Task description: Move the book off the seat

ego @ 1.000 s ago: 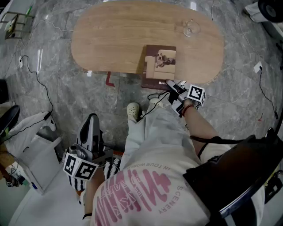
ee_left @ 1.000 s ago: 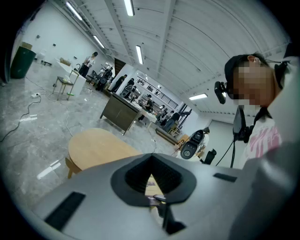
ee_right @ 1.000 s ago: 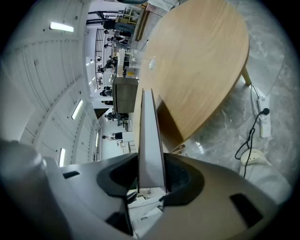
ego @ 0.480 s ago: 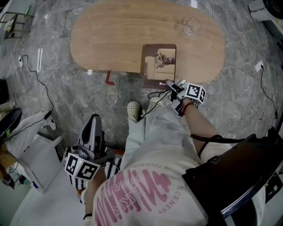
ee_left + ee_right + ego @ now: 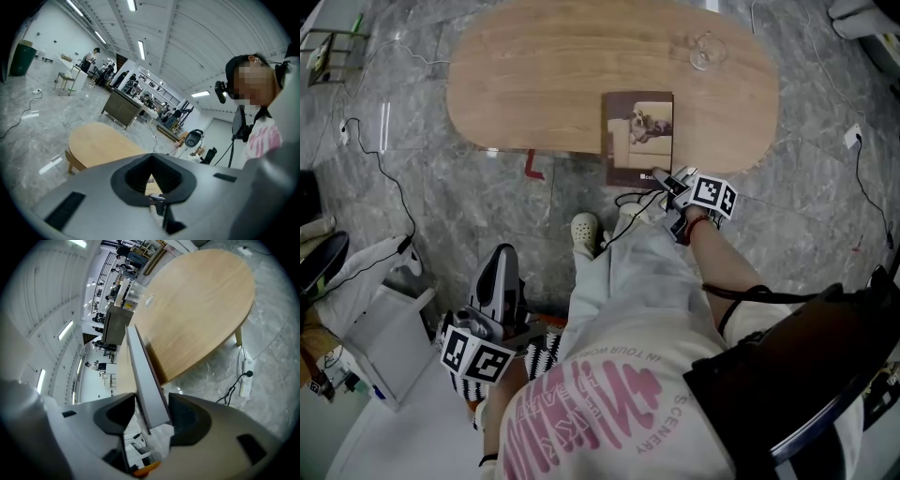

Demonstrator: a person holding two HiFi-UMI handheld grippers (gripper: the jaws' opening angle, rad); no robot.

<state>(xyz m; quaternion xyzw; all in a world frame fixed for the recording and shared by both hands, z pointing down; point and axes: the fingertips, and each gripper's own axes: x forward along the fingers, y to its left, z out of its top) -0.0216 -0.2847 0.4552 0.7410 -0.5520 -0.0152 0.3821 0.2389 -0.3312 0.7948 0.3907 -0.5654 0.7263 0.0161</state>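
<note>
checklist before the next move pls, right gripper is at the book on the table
1. Book lies on the table: ok, but its near end overhangs the edge.
2. Right gripper free of the book: not ok, jaws opening with the book's edge between them.
3. Left gripper out of the way: ok, shut and empty.
4. Glass apart from the book: ok.
5. Seat: cannot tell, not in view.

The person's shirt [image 5: 614,389] carries pink print: "SCENERY" is legible; a second line begins "IN", remainder uncertain. Print on the book [image 5: 637,141] cover is too small to read.
</note>
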